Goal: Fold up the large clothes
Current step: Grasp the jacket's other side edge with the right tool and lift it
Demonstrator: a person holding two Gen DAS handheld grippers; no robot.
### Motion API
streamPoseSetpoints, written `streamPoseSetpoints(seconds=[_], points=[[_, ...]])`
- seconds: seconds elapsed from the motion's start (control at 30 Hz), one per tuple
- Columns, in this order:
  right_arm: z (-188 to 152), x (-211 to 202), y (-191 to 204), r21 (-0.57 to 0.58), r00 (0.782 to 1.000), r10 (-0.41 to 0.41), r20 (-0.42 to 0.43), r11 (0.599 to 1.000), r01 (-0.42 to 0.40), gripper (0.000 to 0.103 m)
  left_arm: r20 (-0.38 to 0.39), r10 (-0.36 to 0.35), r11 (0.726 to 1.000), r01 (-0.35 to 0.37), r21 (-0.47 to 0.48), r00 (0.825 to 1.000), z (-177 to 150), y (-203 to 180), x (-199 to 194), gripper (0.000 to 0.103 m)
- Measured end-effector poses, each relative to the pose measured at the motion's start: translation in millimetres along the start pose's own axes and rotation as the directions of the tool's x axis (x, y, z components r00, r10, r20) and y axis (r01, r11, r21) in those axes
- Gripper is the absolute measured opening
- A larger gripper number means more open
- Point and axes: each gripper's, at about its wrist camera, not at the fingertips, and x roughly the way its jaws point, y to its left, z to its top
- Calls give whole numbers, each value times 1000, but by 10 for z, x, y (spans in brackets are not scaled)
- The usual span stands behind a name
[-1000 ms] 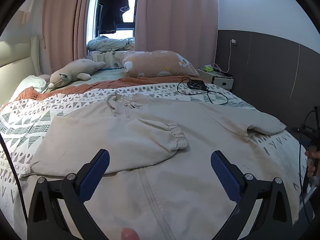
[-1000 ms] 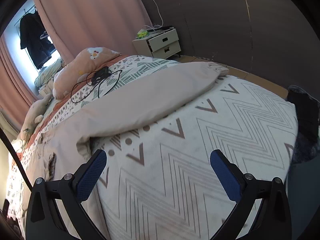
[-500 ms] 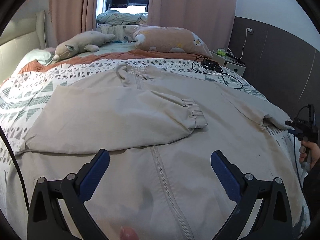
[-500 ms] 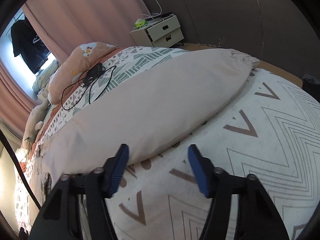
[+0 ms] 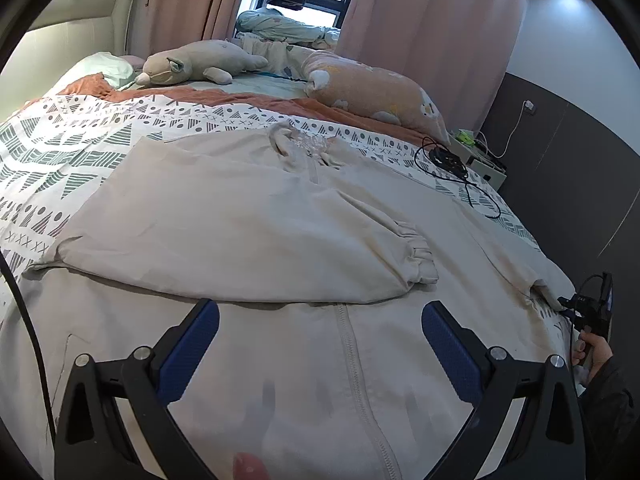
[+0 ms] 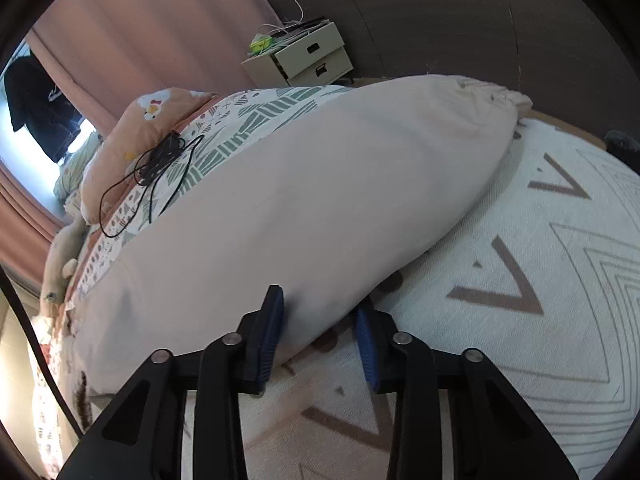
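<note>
A large beige zip-up jacket (image 5: 280, 360) lies flat on the bed, front up. Its left sleeve (image 5: 248, 248) is folded across the chest, cuff toward the right. My left gripper (image 5: 320, 336) is open and empty, hovering above the jacket's lower front and zipper. The other sleeve (image 6: 320, 200) stretches out toward the bed's right edge. My right gripper (image 6: 320, 324) has its jaws half closed around that sleeve's lower edge, the fabric between the pads. It also shows in the left wrist view (image 5: 588, 312) at the sleeve's end.
The bed has a patterned cover (image 6: 540, 280). A black cable and charger (image 5: 452, 160) lie on it near the far right. A pillow (image 5: 372, 96) and plush toy (image 5: 196, 60) sit at the head. A nightstand (image 6: 304, 56) stands by the dark wall.
My right gripper has moved in onto the outstretched sleeve and narrowed its jaws around the edge. My left gripper has moved forward and lower over the jacket, still open.
</note>
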Motion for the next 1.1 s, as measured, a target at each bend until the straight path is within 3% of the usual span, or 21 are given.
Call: streamPoseSetpoints(seconds=[0.03,0.13,0.3,0.57,0.87,1.1], points=[[15,-2,23,-13,1000,-2,2,1000,2,14,10,7,1000,-7,-1,1000,5,-1,-15,103],[64,-78,64,-3,1000,18,17,1000,-17,4,39,36,999,-36,0,999,33,22,-56,103],[159,-521,450,-86,992,48,114,996,-39,2,66,56,998,-54,-32,996,87,144,-147,103],[185,-1291,1479,-257,969,154,193,961,-101,1,119,59,994,-48,-97,991,201,444,-279,103],[-229,-1942,2389,-397,941,269,206,902,-171,1,111,-39,987,56,-152,993,290,733,-338,103],[-619,-1920,2809,-471,947,286,146,862,-188,1,131,-112,984,128,-121,985,342,767,-430,103]])
